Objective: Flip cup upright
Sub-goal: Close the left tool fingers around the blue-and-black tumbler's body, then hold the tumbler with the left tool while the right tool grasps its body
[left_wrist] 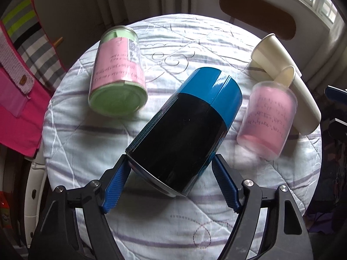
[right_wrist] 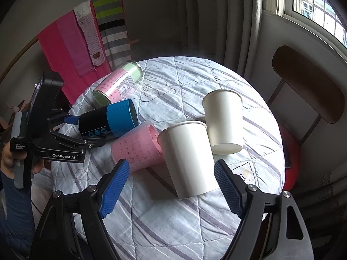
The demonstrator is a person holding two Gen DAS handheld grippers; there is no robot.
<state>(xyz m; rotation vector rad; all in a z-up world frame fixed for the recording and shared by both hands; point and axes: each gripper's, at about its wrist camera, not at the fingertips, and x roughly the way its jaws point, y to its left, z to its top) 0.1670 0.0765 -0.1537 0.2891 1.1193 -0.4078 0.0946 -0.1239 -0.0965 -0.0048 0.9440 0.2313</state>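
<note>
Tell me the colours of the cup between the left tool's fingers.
Black, with a blue band at one end; clearest in the left wrist view.

Black-and-blue cup, pink frosted cup, green-and-pink jar, two cream cups, purple-striped white quilt.

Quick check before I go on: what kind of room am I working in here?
Most likely a home living or dining corner: a small round table under a quilted cloth, a wooden chair beside a curtained window, and knitted scarves on a rack.
</note>
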